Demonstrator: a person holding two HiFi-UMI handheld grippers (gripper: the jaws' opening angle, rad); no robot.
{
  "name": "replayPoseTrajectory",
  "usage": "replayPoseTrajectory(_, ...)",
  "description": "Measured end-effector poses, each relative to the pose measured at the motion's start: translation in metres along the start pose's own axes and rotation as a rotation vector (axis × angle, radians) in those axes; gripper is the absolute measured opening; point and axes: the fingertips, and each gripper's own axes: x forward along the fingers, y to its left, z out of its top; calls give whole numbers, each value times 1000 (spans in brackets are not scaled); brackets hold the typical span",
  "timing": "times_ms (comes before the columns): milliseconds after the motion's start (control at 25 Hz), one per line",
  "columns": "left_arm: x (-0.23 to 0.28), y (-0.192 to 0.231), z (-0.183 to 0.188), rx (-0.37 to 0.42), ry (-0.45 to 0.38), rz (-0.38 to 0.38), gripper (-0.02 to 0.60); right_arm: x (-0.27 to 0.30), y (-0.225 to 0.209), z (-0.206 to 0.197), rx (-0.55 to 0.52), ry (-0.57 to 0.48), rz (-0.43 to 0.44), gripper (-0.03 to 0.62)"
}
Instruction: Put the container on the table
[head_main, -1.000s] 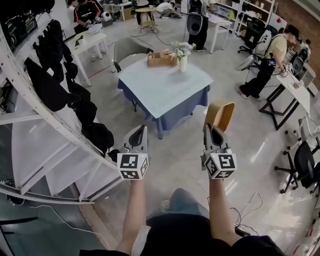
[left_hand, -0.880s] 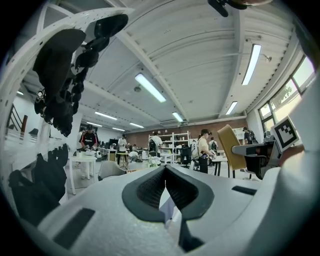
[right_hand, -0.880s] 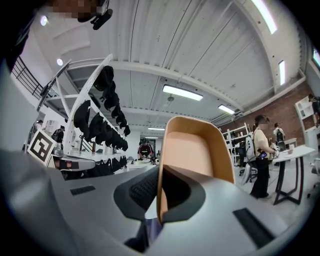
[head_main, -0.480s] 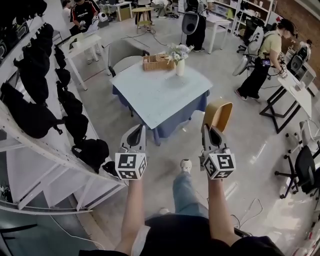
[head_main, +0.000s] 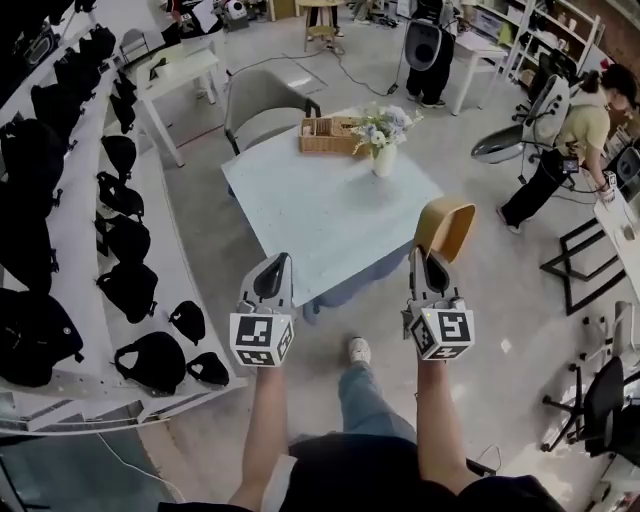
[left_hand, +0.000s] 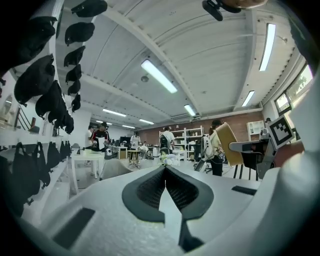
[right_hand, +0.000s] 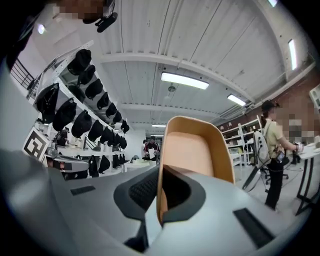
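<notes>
Container (head_main: 446, 228): tan, shallow, rounded-rectangular tray with raised rim, held upright in the air near the table (head_main: 320, 220)
Right gripper (head_main: 428, 265): pinching the container's wall
Left gripper (head_main: 272, 275): jaws pressed together, empty

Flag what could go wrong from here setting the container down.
The right gripper pinches the container by one wall only, so it could pivot or slip on touchdown. The flower vase and wicker basket stand at the far edge of the table; reaching too far might knock them.
</notes>
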Motion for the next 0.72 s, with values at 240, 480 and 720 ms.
replayPoseTrajectory(240,96,36,10,-17,-11,132,8,121,-46,3,-41,18,102,3)
replayPoseTrajectory(480,155,64,22,-21,-11,243,9,209,-72,7,-39,18,188,3)
replayPoseTrajectory(720,179,88,18,-17,13,286,8,259,-70,13,-63,5,239,3)
